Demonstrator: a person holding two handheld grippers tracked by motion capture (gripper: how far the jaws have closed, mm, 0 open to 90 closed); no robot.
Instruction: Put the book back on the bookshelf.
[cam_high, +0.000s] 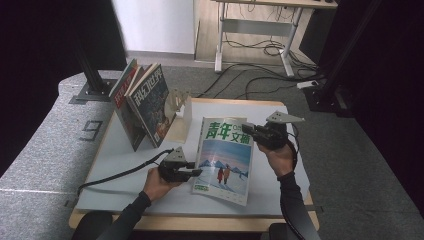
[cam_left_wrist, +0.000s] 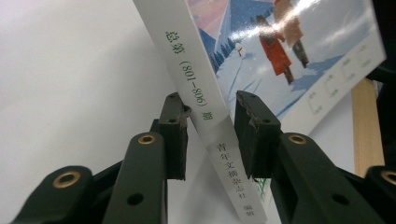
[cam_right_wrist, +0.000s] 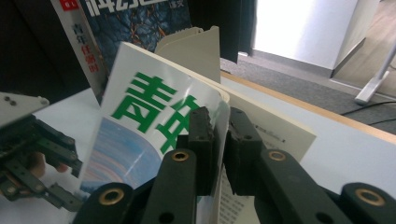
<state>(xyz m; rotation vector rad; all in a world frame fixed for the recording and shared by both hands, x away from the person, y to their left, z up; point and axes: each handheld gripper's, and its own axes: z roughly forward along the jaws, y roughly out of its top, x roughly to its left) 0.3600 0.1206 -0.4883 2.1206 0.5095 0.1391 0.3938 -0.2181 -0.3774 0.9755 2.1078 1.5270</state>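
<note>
Our right gripper (cam_right_wrist: 218, 140) has its jaws pinched on the front cover of the glossy magazine with the green title and snowy cover picture (cam_high: 223, 159), near its top edge. The left gripper (cam_left_wrist: 210, 135) straddles the magazine's white spine low down; one pad touches, the other stands just off, so it's not clamped yet. The magazine sits on the white table (cam_high: 115, 165), right of the leaning books (cam_high: 145, 102). We reckon we're mid pick-up; next, clamp the spine and lift evenly so the cover doesn't peel.
</note>
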